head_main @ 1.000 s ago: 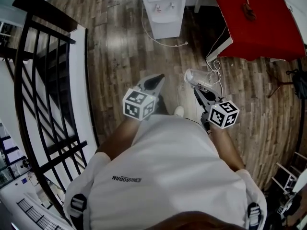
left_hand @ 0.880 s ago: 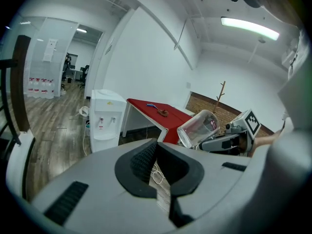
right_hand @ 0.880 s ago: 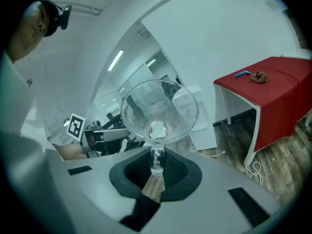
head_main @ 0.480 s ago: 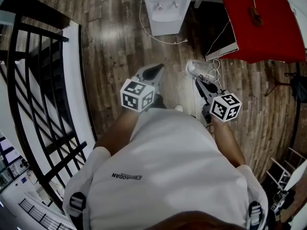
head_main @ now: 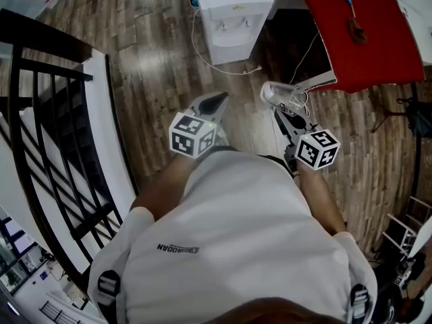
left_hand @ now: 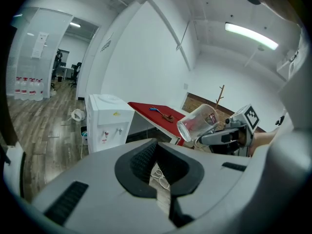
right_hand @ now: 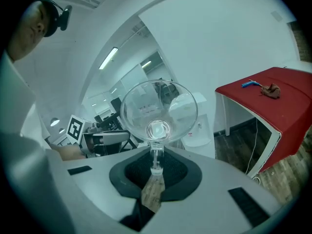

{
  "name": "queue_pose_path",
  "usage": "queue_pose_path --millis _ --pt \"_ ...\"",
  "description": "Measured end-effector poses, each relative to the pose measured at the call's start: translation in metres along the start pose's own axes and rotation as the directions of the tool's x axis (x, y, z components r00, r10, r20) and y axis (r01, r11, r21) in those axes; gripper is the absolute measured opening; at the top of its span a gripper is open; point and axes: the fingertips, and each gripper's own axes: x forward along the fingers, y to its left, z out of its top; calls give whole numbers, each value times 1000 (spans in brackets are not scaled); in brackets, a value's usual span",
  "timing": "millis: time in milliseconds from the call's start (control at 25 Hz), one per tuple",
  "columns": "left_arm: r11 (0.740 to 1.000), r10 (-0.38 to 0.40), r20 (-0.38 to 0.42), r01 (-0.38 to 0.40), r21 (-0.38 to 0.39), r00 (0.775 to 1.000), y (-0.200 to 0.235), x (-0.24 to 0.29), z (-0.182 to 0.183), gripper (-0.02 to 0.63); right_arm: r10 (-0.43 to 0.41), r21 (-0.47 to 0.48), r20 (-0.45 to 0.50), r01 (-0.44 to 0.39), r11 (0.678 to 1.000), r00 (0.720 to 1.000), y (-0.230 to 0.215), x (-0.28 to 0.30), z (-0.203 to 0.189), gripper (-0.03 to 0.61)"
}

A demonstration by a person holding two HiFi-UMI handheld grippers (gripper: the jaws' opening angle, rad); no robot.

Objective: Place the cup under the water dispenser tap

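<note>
A white water dispenser (head_main: 233, 12) stands on the wooden floor ahead, with its two taps (head_main: 232, 24) on the front. My right gripper (head_main: 282, 113) is shut on a clear plastic cup (head_main: 275, 94), held tilted on its side at waist height, well short of the dispenser. In the right gripper view the cup (right_hand: 158, 112) fills the middle above the jaws, and the dispenser (right_hand: 192, 116) shows behind it. My left gripper (head_main: 214, 102) is shut and holds nothing. The left gripper view shows the dispenser (left_hand: 108, 121) at left and the cup (left_hand: 197, 122) at right.
A red-topped table (head_main: 364, 25) stands right of the dispenser, small items lying on it. White cables (head_main: 229, 66) trail over the floor by the dispenser's foot. A black stair railing (head_main: 54, 133) runs along the left. A metal stand (head_main: 405, 106) is at far right.
The dispenser and red table have come nearer and shifted in the head view as the person moves forward. Both grippers keep their pose, the cup still held.
</note>
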Motion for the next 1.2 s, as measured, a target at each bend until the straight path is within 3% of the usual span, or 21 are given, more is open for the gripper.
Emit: queue_pose_path --millis 360,640,880,1200 --pt "996 -79 -22 79 33 997 20 13 13 -3 -78 21 14 78 997 997 -2 12 9 38" --pt "996 -88 -29 88 27 996 20 32 16 -3 -72 24 -1 72 997 997 -16 17 11 38" --pt "1000 -14 -11 14 18 1000 29 47 20 -3 -9 3 -23 9 1000 1000 -44 38 23 38" --pt "994 109 3 -109 -25 994 35 85 42 -3 121 -67 -40 -123 990 992 -88 65 75 38"
